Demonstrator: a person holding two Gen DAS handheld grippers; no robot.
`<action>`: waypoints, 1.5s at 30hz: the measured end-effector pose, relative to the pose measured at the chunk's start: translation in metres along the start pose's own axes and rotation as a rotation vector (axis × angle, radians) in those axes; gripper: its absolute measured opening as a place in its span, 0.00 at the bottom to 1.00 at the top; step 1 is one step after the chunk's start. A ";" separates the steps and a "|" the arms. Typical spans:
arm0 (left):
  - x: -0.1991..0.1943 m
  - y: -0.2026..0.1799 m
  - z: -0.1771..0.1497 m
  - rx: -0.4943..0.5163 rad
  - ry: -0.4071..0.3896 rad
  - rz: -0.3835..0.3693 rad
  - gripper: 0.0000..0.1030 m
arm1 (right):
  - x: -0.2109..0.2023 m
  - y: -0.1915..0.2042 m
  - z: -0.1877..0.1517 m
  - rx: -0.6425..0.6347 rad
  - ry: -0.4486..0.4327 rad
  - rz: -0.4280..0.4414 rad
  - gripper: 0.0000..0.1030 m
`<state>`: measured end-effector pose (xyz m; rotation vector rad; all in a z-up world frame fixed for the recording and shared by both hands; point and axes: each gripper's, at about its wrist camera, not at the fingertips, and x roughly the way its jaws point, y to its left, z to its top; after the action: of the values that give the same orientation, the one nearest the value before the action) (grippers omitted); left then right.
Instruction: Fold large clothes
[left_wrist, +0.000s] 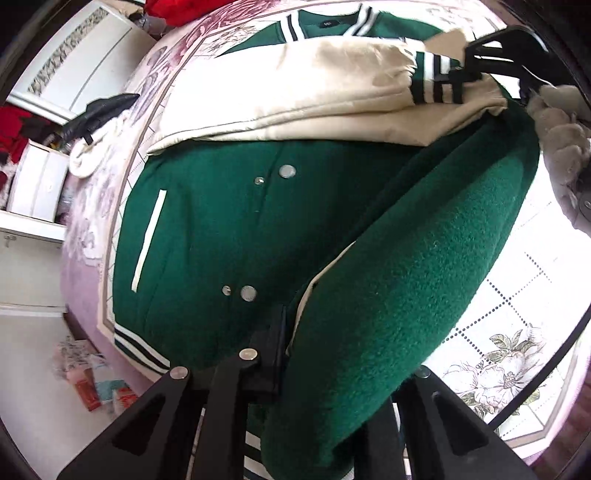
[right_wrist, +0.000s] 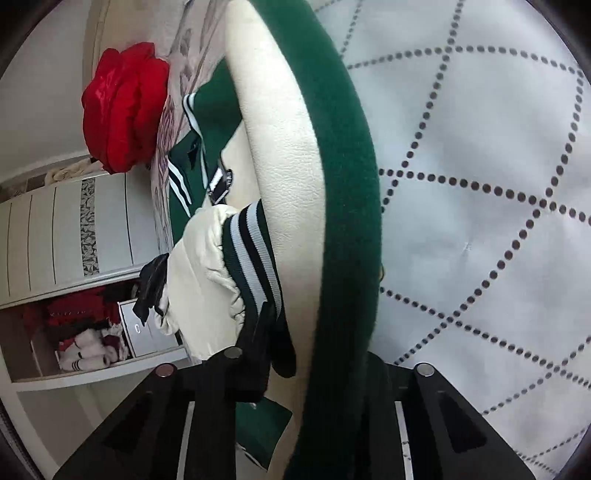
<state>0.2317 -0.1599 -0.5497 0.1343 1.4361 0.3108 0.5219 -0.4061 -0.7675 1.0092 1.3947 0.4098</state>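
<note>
A green varsity jacket (left_wrist: 229, 229) with cream sleeves (left_wrist: 295, 92) lies front up on a floral bedcover (left_wrist: 509, 369). Its right side (left_wrist: 406, 280) is lifted in a long fold. At the bottom of the left wrist view, my left gripper (left_wrist: 295, 354) is shut on the lower end of that fold, and one finger is hidden under the cloth. My right gripper (left_wrist: 476, 70) holds the upper end next to a striped cuff (left_wrist: 439, 77). In the right wrist view, the right gripper (right_wrist: 295, 343) is shut on the green edge (right_wrist: 343, 221) beside the cuff (right_wrist: 251, 254).
A red garment (right_wrist: 122, 107) sits at the head of the bed. Black and cream clothes (left_wrist: 99, 118) hang over the bed's left edge. A white cabinet (right_wrist: 74, 229) with an open shelf of clothes stands beside the bed. A furry grey sleeve (left_wrist: 561, 140) shows behind the right gripper.
</note>
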 end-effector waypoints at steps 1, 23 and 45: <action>-0.003 0.012 0.000 -0.019 -0.004 -0.028 0.11 | -0.004 0.014 -0.004 -0.004 -0.018 -0.009 0.13; 0.105 0.292 -0.004 -0.456 0.057 -0.301 0.13 | 0.260 0.366 -0.132 -0.495 0.054 -0.414 0.12; 0.086 0.376 -0.032 -0.613 -0.014 -0.343 0.89 | 0.231 0.365 -0.203 -0.536 0.180 -0.312 0.64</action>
<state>0.1600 0.2201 -0.5319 -0.6002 1.2655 0.4490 0.4903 0.0390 -0.5986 0.3181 1.4642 0.6094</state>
